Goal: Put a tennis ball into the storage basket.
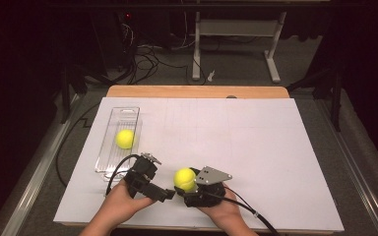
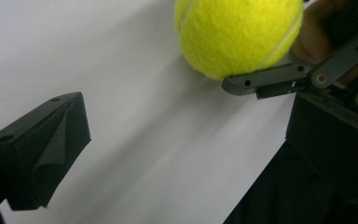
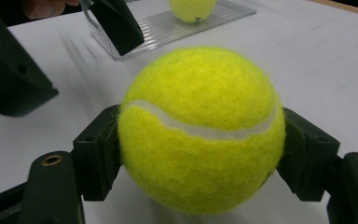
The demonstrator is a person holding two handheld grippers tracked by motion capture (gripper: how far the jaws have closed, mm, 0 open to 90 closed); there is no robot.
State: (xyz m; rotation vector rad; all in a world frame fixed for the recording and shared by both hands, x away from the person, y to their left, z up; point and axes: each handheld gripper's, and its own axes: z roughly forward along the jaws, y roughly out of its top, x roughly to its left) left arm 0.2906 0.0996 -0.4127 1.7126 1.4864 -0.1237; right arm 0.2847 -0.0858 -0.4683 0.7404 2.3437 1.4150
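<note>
2 grippers sat near the bench's (image 1: 275,147) front edge: the right gripper (image 1: 186,185) had its fingers clamped on a ball (image 1: 184,178), the left gripper (image 1: 163,192) beside it stood open, empty. Farther off, 1 ball (image 1: 125,138) lay in a clear tray (image 1: 109,157).

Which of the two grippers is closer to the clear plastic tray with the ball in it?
Left. The left gripper sits just beside the clear tray's near end; the right gripper, clamped on the second tennis ball, is farther off.
</note>
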